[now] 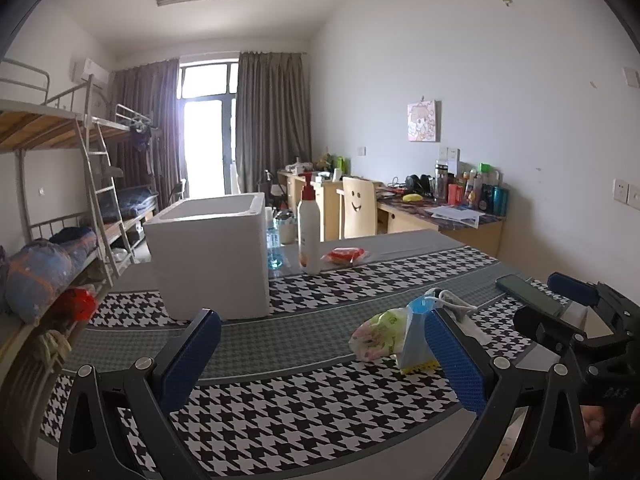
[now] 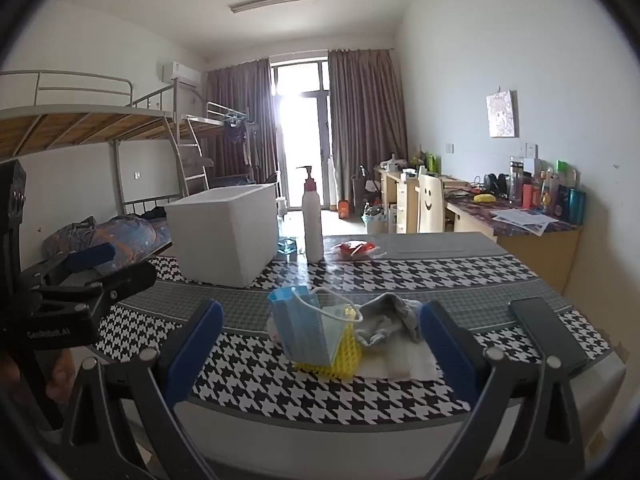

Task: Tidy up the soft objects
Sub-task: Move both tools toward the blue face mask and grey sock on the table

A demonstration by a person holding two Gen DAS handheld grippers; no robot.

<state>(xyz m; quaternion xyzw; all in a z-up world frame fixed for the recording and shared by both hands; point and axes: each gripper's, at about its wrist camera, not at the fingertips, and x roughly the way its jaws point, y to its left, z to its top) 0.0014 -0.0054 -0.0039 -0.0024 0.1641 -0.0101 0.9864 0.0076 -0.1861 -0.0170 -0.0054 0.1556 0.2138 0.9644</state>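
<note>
L gripper (image 1: pixel 320 356): jaws wide apart, nothing btwn pads; hangs low over the tablecloth (image 1: pixel 280 412), aimed past the pile toward the box, prob. staged for a pick.
R gripper (image 2: pixel 320 348): jaws spread too, empty; the soft pile sits just ahead, framed btwn its fingers (no contact yet).
Soft pile: blue face mask (image 2: pixel 300 328) draped on a yellow mesh sponge (image 2: pixel 344 360), grey cloth (image 2: pixel 390 316) beside, white wipe (image 2: pixel 404 364) under; floral bag (image 1: pixel 378 336) just left of them, all bunched at the near edge w/in reach.
White foam box (image 1: pixel 212 256): open top, upright, well behind the pile; likely the drop spot.
Phone (image 2: pixel 548 328): to the right of the pile, not soft, so prob. stays.
</note>
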